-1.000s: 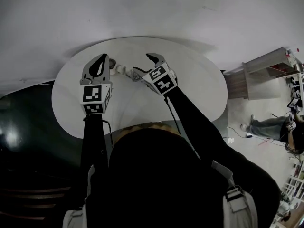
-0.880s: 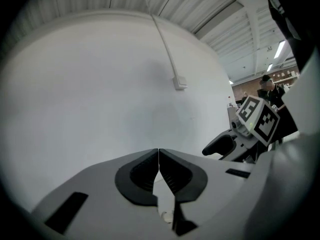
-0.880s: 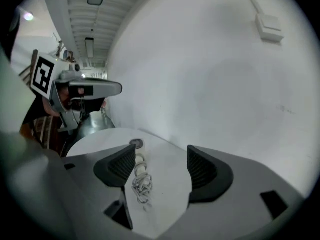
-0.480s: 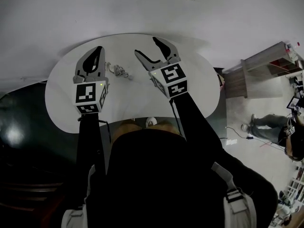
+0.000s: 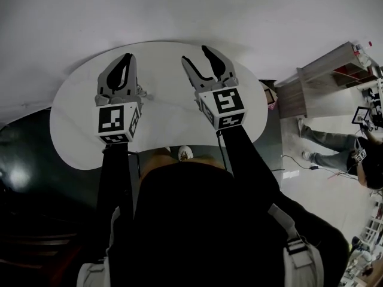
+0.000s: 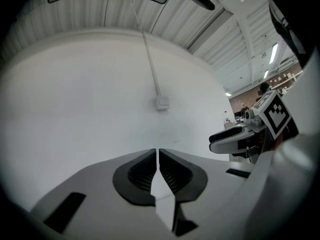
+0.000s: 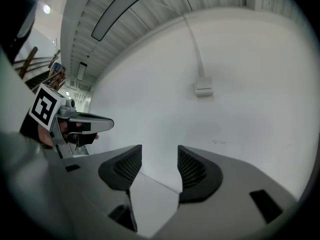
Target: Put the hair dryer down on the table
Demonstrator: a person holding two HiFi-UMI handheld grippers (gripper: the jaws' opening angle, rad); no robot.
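**A:** Where's the dryer (image 5: 143, 92)?

**B:** On the counter (image 5: 173, 117). Only a small pale bit of it shows in the head view, at the right edge of the left gripper (image 5: 127, 57). The rest is hidden behind that gripper, so I can't tell how it lies.

**A:** Is either gripper holding it?

**B:** No. In the left gripper (image 6: 156, 155) view the jaws are together, with just a hairline between the ribbed pads and nothing in it. In the right gripper (image 7: 160, 153) view the jaws stand apart and are closing, and only bare wall (image 7: 240, 59) shows between them.

**A:** How do the grippers stand?

**B:** Side by side above the counter, both pointing away from the person, the right gripper (image 5: 196, 54) well apart from the dryer. Each shows at the edge of the other's view.

**A:** Anything else?

**B:** A small box (image 6: 161, 102) on the wall with a thin line running up from it. Off to the right, on the floor, there's a shelf (image 5: 317, 82) and another person's legs (image 5: 329, 151).
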